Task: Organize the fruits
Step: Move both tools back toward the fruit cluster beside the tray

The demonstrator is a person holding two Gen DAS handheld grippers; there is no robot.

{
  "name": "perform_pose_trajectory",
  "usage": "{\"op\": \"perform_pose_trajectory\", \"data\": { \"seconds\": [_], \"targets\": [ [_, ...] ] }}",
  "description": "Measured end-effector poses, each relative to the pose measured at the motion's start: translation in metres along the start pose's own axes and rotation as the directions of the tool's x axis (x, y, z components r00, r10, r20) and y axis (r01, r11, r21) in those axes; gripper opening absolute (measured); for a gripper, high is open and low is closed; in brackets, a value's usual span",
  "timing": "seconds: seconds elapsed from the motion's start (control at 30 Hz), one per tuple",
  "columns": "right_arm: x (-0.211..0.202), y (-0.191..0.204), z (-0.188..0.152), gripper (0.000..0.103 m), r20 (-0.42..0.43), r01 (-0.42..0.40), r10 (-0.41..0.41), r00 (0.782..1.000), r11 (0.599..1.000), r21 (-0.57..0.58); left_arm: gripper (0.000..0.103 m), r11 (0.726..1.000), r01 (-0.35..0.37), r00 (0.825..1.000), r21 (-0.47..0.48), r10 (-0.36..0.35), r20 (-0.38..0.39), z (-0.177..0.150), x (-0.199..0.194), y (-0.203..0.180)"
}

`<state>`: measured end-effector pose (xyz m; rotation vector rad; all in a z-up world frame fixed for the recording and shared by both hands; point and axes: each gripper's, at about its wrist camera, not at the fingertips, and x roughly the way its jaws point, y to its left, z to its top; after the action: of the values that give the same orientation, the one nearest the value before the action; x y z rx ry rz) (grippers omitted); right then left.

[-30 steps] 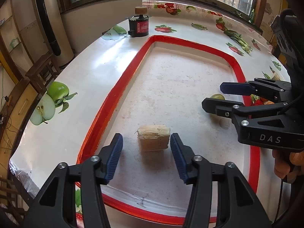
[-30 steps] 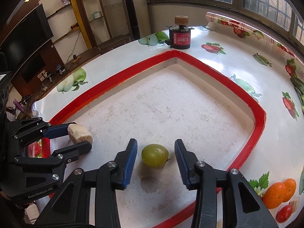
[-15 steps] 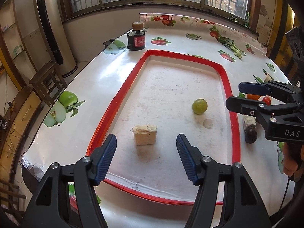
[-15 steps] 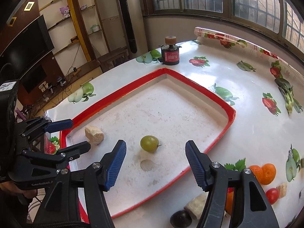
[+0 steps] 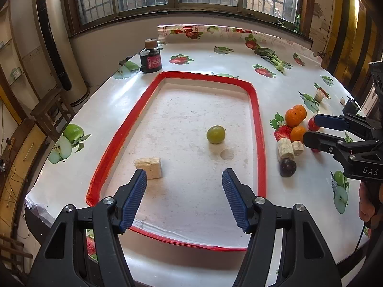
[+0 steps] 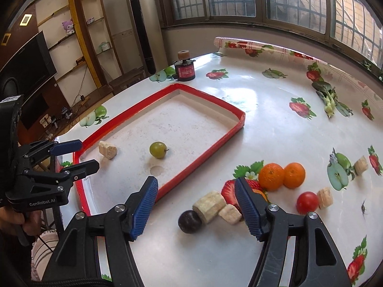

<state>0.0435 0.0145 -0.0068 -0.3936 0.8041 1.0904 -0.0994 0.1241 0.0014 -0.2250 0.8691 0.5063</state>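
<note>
A red-rimmed tray holds a green grape and a pale cut chunk. My left gripper is open and empty, raised above the tray's near end. My right gripper is open and empty, above the fruits right of the tray: a dark plum, pale chunks, two oranges and a cherry tomato.
A black and red jar stands beyond the tray's far end. More pale chunks lie further right on the fruit-print tablecloth. The table edge and a wooden stool are on the left.
Both grippers have pulled back and risen from the tray, leaving the chunk and the grape lying in it. The right gripper has swung right over the fruits outside the tray.
</note>
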Motion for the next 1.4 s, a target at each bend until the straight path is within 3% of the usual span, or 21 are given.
{"op": "perform_pose_trajectory", "data": {
  "seconds": [0.83, 1.03, 1.27, 1.4],
  "targets": [
    [-0.066, -0.085, -0.068, 0.072, 0.007, 0.139, -0.142, 0.990, 0.977, 0.163, 0.066, 0.977, 0.166, 0.986, 0.132, -0.163, -0.039, -0.009, -0.005, -0.096],
    [-0.065, -0.092, -0.075, 0.072, 0.003, 0.165, -0.168, 0.986, 0.971, 0.174, 0.066, 0.974, 0.189, 0.981, 0.129, -0.182, -0.059, -0.007, 0.005, -0.108],
    [-0.047, -0.089, -0.074, 0.071, -0.019, 0.143, -0.141, 0.990, 0.977, 0.159, 0.066, 0.972, 0.205, 0.975, 0.112, -0.194, -0.105, -0.006, 0.027, -0.114],
    [-0.031, -0.086, -0.070, 0.065, -0.040, 0.120, -0.115, 0.993, 0.981, 0.151, 0.066, 0.972, 0.203, 0.974, 0.119, -0.189, -0.126, -0.005, 0.039, -0.119]
  ]
}}
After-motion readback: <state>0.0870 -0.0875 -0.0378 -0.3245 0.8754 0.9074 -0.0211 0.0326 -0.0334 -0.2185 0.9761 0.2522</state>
